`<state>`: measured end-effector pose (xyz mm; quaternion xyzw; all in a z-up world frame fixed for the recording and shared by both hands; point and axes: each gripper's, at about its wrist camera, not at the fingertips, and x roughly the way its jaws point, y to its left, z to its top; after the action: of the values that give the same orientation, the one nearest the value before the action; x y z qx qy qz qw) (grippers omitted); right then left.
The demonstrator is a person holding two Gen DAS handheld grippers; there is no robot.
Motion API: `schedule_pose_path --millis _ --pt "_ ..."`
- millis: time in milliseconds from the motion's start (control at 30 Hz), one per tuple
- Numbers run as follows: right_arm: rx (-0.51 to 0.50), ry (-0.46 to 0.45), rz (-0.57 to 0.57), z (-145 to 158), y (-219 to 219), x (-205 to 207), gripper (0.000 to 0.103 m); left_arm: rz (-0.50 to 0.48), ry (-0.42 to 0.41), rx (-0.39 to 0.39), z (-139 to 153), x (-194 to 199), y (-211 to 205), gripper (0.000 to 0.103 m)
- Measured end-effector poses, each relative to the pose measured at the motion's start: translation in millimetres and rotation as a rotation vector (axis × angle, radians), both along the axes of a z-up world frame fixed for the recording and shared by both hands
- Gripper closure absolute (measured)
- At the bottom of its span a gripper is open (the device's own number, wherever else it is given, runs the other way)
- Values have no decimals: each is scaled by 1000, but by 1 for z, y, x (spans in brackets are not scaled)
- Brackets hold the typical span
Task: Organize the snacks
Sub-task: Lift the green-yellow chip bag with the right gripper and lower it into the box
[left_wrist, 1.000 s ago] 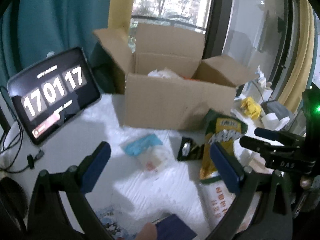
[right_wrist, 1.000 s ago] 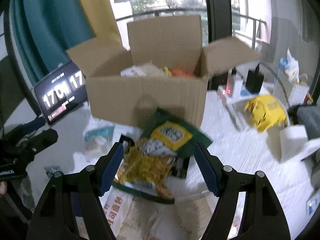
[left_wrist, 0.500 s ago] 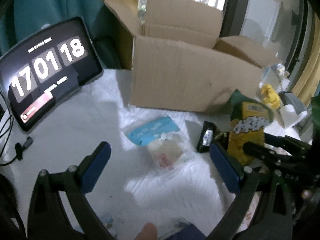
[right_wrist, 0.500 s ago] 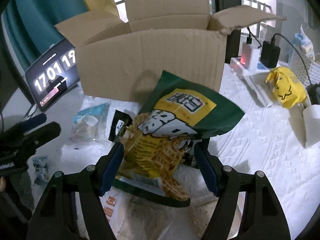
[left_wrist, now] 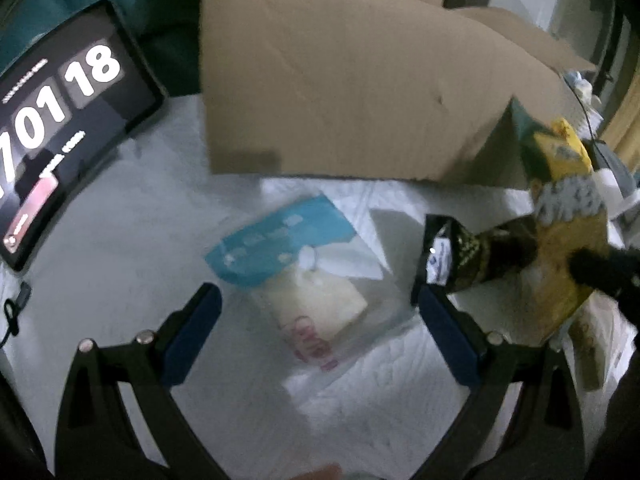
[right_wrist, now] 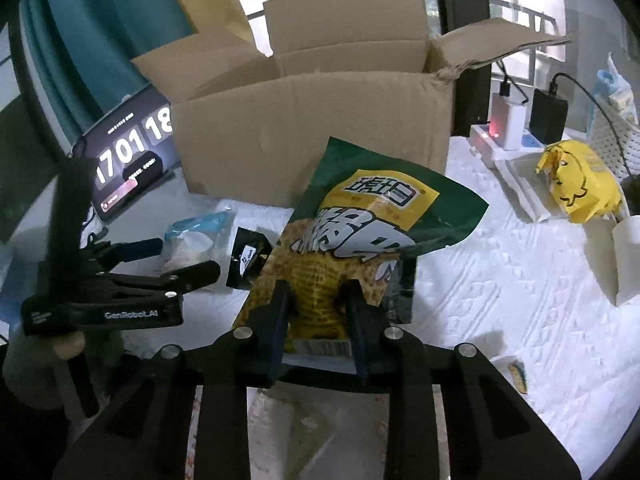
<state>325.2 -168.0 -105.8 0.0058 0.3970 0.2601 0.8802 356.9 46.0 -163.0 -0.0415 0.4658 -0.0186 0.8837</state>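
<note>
My right gripper (right_wrist: 316, 300) is shut on the lower end of a green and yellow snack bag (right_wrist: 372, 224), holding it up in front of the open cardboard box (right_wrist: 312, 140). The bag also shows at the right edge of the left wrist view (left_wrist: 568, 208). My left gripper (left_wrist: 316, 300) is open and low over a clear pouch with a blue top (left_wrist: 296, 256) lying on the white cloth; the pouch sits between the fingers. A small black packet (left_wrist: 452, 256) lies to the pouch's right, also in the right wrist view (right_wrist: 248, 258).
A tablet showing a clock (left_wrist: 52, 112) leans at the left of the box (left_wrist: 360, 92). A yellow bag (right_wrist: 576, 184), chargers (right_wrist: 548, 114) and a white cup (right_wrist: 628, 256) stand at the right. Another flat packet (right_wrist: 316, 424) lies under my right gripper.
My right gripper has shut on the green and yellow bag, which was loose between open fingers before. My left gripper has dropped lower and closer over the blue-topped pouch.
</note>
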Motion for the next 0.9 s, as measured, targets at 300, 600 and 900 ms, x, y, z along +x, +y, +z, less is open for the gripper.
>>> schedule_pose_path --millis 300,600,900 --pt "25 -58 -26 29 -21 -13 74 -58 -36 -10 10 -17 -6 40" --pt "29 -109 -26 49 -30 -26 74 -96 -109 -43 43 -52 -8 40" --pt "33 -177 -12 76 -27 -28 74 -106 -263 -37 110 -69 -8 40"
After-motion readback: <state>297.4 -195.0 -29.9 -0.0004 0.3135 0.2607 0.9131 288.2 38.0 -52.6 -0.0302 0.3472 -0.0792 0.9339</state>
